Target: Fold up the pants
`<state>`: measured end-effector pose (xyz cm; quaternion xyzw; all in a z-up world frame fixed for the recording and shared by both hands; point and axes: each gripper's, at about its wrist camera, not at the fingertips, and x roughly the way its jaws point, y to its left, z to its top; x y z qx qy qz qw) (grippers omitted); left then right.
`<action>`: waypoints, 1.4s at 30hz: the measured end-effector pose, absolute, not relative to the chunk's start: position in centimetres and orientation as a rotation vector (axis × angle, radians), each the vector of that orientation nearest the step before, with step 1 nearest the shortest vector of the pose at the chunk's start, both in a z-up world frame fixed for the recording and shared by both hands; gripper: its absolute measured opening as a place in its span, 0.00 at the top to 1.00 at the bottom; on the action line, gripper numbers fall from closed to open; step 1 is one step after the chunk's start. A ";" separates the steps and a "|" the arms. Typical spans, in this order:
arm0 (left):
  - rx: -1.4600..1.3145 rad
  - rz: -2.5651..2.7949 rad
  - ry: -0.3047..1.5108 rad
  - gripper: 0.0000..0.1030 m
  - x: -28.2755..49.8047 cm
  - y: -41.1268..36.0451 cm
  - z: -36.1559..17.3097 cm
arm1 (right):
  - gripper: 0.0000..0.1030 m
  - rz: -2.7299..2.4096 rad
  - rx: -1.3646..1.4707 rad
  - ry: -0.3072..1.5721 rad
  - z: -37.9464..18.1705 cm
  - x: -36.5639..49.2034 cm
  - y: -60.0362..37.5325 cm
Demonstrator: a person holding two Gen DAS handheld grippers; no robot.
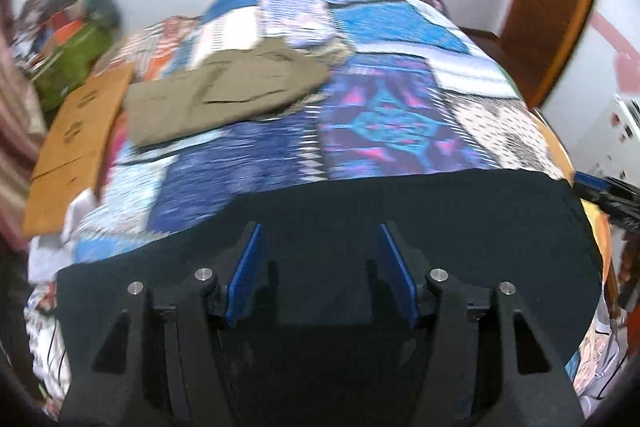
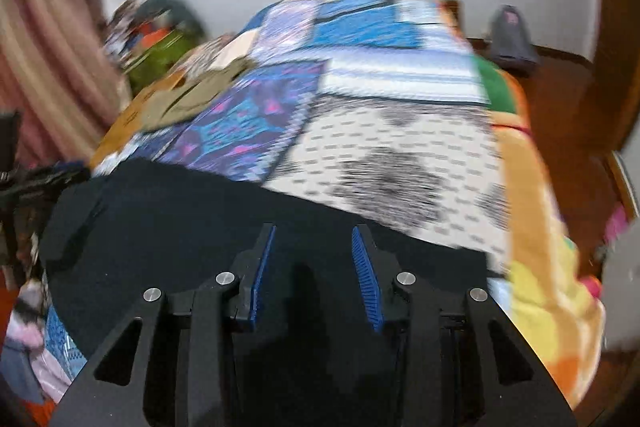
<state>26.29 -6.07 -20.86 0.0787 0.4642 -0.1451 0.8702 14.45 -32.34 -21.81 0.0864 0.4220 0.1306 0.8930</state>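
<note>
Both hand-held grippers hover with jaws spread wide, gripping nothing: the left hand-held gripper (image 1: 320, 267) and right hand-held gripper (image 2: 314, 267) sit over dark navy fabric pants (image 1: 440, 227) spread across the near edge of the patchwork-quilted bed (image 1: 380, 119). Far left lie folded khaki trousers (image 1: 224, 95) beside a brown cardboard sheet (image 1: 76, 135).

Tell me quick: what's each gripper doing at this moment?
Left gripper: open, holding nothing, above the dark pants.
Right gripper: open, holding nothing, also above the dark pants.
</note>
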 end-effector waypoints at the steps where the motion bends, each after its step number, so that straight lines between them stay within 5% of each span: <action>1: 0.174 -0.322 0.976 0.42 26.4 -7.1 -21.3 | 0.66 0.291 0.153 0.895 -22.4 15.1 -31.3; 8: 0.217 -0.363 1.075 0.42 27.8 -10.3 -25.5 | 0.66 0.239 0.159 0.966 -25.0 15.5 -33.1; 17: 0.201 -0.404 1.047 0.42 26.4 -11.5 -23.2 | 0.63 -0.023 0.276 1.013 -24.2 7.3 -41.7; 22: 0.224 -0.479 0.995 0.42 23.7 -14.6 -21.3 | 0.37 -0.077 0.451 1.013 -22.8 1.4 -43.4; 32: 0.321 -0.615 1.021 0.41 18.3 -20.3 -22.8 | 0.37 -0.013 0.741 0.991 -25.2 -2.6 -39.4; 42: 0.331 -0.585 1.006 0.26 17.3 -20.7 -23.9 | 0.33 -0.015 0.956 0.943 -27.5 -0.8 -40.1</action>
